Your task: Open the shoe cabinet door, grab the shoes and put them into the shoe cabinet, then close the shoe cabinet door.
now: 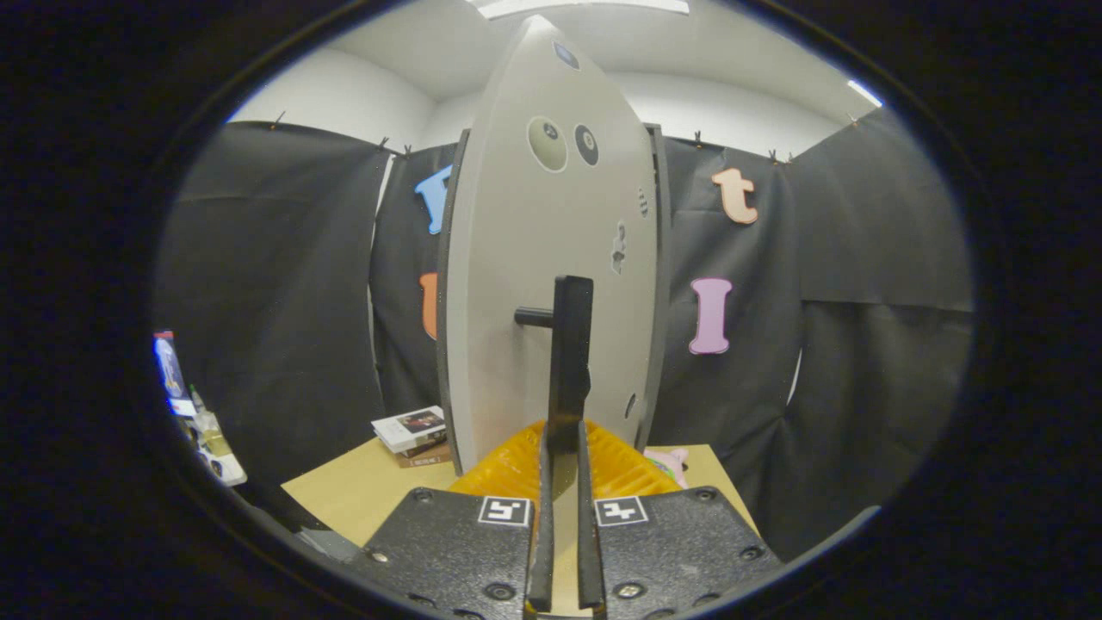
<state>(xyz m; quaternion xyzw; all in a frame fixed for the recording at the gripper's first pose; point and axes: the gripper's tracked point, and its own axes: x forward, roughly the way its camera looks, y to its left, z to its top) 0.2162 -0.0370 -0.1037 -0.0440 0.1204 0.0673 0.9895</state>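
Your gripper (564, 448) has its two fingers (541, 534) drawn close together, clamped on the lower end of the dark vertical bar handle (570, 362) of the shoe cabinet door (534, 258); the handle rises from between the fingertips and both fingers press against it. A short dark stub (534, 317) joins the upper part of the handle to the door face. The door is a pale grey panel with a dark edge, seen nearly edge-on directly ahead of the fingers, and it carries several round and small stickers (547, 143) on its face. Just below the handle, between the fingers and the foot of the door, lies a ribbed yellow surface (516, 469); what it belongs to cannot be told. The assembly stands on a light wooden table (362, 495). To the left of the door, a small stack of books (413, 435) rests on the table. To the right of the yellow surface, a small pink item (671, 461) lies on the table, partly hidden. The black cloth booth wall (275, 301) stands beyond.
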